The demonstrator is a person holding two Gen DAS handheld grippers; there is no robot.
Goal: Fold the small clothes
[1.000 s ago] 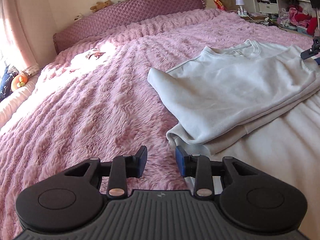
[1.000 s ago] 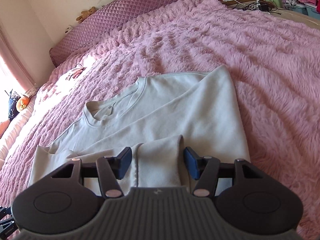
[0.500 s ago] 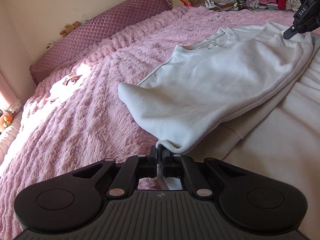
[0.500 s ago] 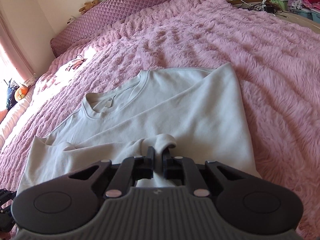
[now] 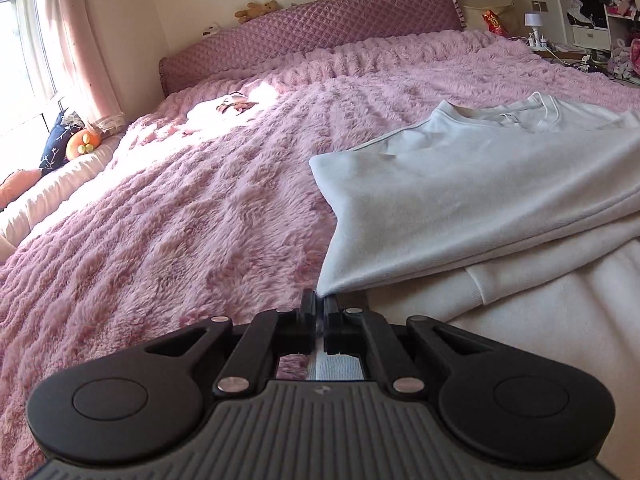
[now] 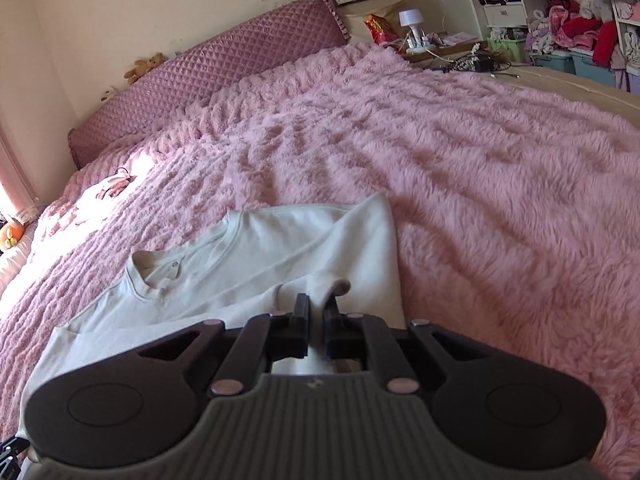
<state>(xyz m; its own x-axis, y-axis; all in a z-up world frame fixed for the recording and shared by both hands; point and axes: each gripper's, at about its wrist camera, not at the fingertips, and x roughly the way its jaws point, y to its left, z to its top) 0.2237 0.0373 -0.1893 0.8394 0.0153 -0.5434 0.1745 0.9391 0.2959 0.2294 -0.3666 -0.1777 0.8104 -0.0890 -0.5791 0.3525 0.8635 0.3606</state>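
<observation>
Left wrist view has the left gripper (image 5: pixel 319 300) clamped down tight on a corner of the white sweatshirt (image 5: pixel 472 184), cloth pinched right between the pads and pulled taut into a point. Its jaws were just closing on that corner. The sweatshirt lies on the fluffy pink blanket (image 5: pixel 180 240), neckline facing the far side, and its near part overlaps a cream blanket (image 5: pixel 560 320) that fills the lower right of the view.

Over on the right wrist view, the right gripper (image 6: pixel 318 304) is also squeezed narrow on the same sweatshirt (image 6: pixel 256 256), holding a bunched-up fold that sticks up a bit past the fingertips. Those jaws also just came together on the cloth.

Other stuff around: a quilted purple headboard cushion (image 5: pixel 312 24) runs along the wall, with a small teddy bear (image 5: pixel 258 8) sitting on top of it. There's a little bundle of something (image 5: pixel 236 103) in the sunny patch up near the head of the bed, can't tell what it is. Orange plush toy (image 5: pixel 83 143) sits by the window side. A white lamp (image 6: pixel 412 20) and a red snack bag (image 6: pixel 380 28) sit on the bedside stand, with tangled cables (image 6: pixel 476 62) beside them, and cluttered shelves (image 6: pixel 576 20) fill the far right.

Nothing sits on the blanket close to the sweatshirt, so there's loads of open pink fur to the left and beyond it. The bed's right edge shows as a beige strip past the blanket.
</observation>
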